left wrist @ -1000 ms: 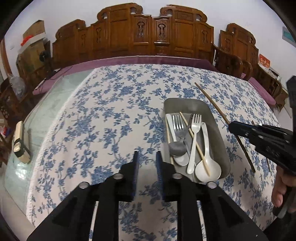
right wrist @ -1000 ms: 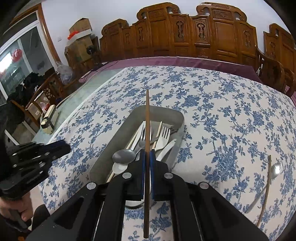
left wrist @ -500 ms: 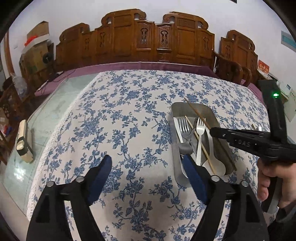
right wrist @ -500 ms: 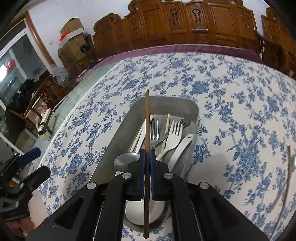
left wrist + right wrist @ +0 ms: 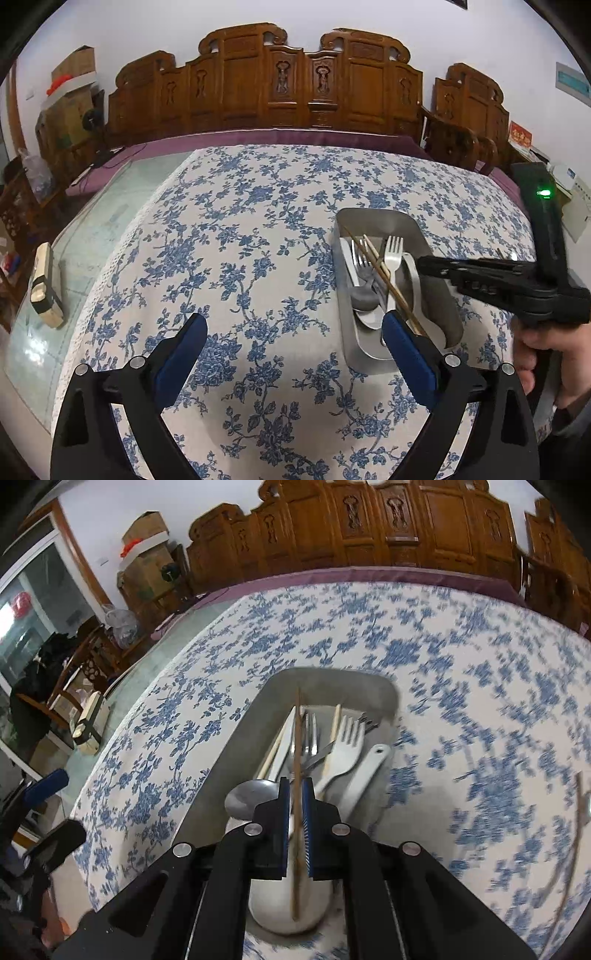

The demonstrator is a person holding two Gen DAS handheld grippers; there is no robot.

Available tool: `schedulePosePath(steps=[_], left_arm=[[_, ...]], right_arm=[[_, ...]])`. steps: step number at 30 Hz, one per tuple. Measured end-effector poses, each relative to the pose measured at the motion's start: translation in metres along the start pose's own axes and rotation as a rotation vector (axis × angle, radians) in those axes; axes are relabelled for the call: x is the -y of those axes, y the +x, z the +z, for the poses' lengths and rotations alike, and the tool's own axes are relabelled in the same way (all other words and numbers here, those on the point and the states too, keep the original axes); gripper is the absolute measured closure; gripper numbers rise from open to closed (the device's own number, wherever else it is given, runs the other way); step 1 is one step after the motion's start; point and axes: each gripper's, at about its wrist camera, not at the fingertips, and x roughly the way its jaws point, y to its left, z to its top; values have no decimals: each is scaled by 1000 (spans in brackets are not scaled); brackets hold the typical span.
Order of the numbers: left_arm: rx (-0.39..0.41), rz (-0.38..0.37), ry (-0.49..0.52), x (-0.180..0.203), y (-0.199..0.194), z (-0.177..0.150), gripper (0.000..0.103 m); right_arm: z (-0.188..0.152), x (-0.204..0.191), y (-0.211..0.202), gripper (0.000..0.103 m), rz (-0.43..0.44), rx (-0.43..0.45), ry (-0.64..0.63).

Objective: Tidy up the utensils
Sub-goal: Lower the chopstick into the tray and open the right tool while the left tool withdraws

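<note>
A metal tray (image 5: 376, 218) (image 5: 236, 738) on the blue-flowered tablecloth holds forks, spoons, a knife and chopsticks. My right gripper (image 5: 295, 788) hangs just over the tray. Its jaws have parted slightly around a brown chopstick (image 5: 296, 760), which lies along the tray between the pads. In the left wrist view the right gripper (image 5: 424, 264) reaches over the tray's right side and the chopstick (image 5: 380, 275) lies slanted on the utensils. My left gripper (image 5: 291, 332) is wide open and empty, above the cloth left of the tray.
Another chopstick and a spoon (image 5: 576, 834) lie on the cloth right of the tray, blurred. A small box (image 5: 44, 284) sits on the glass table part at the left. Carved wooden chairs (image 5: 295, 85) line the far side.
My left gripper opened wide. My right gripper carried the chopstick down into the tray and its jaws have started to part around it.
</note>
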Motion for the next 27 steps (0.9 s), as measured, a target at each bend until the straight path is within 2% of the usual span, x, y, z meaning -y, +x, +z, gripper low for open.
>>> schedulePosePath(steps=[2, 4, 10, 19, 27], left_arm=[[5, -5, 7, 4, -2, -1, 11], [6, -11, 13, 10, -3, -1, 11], [8, -28, 51, 34, -7, -3, 11], [9, -108, 129, 91, -14, -7, 11], [0, -175, 166, 136, -10, -6, 11]], right_arm=[[-4, 6, -20, 91, -21, 25, -43], [-9, 15, -39, 75, -44, 45, -74], [-32, 60, -84, 63, -131, 58, -110], [-68, 140, -111, 62, -252, 15, -74], [-92, 192, -93, 63, -288, -64, 12]])
